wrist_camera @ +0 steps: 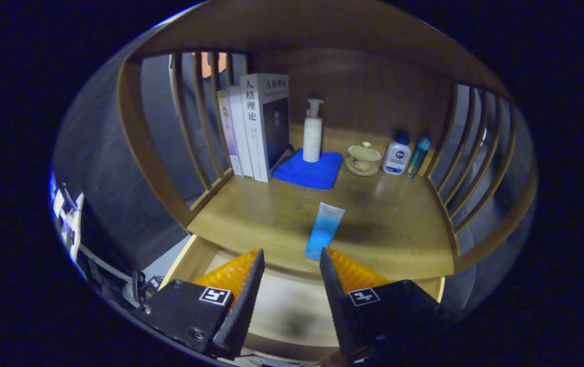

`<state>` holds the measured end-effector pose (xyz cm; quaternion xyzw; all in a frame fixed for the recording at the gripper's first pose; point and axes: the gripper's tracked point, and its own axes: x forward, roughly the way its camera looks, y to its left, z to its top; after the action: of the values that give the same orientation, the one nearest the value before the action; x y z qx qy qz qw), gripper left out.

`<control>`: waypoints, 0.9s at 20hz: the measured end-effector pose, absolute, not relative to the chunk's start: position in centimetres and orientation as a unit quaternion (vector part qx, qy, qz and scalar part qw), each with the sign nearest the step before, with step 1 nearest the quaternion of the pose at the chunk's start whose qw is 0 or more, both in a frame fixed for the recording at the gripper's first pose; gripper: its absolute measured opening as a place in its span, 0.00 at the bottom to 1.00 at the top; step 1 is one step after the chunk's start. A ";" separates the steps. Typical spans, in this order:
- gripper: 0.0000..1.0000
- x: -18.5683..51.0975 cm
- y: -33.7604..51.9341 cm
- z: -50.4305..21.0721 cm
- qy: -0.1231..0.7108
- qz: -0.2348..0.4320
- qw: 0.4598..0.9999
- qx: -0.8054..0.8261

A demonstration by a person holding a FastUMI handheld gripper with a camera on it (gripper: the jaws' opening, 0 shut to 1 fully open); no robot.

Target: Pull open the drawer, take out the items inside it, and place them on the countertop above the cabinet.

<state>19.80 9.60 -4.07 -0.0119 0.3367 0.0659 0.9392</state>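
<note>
A blue and white tube [325, 229] lies on the wooden countertop [399, 229] near its front edge, just ahead of my fingertips. My gripper [292, 255] is open, with nothing between its fingers, and hovers over the pulled-out drawer [281, 311], whose pale inside bottom shows below and between the fingers. No item is visible in the part of the drawer that I see. The tube's lower end sits just beyond the gap between the fingers, nearer the right one.
At the back of the countertop stand several books [256, 127], a white pump bottle [312, 132] on a blue cloth [308, 173], a lidded tea cup [363, 158], a small white bottle [397, 155] and a slim blue bottle [418, 156]. Wooden slatted sides [470, 168] close in both ends.
</note>
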 end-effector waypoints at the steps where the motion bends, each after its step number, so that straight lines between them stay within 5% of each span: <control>1: 0.70 19.0 9.7 -3.9 0.328 0.067 0.942 -0.014; 13: 0.70 9.3 10.5 -2.0 0.195 0.093 0.976 -0.026; 16: 1.00 6.8 10.1 -2.1 0.169 0.093 0.981 -0.028; 18: 1.00 5.5 9.8 -2.3 0.152 0.091 0.984 -0.021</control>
<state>5.54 9.83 -2.29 -0.0211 0.1521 0.0912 0.9839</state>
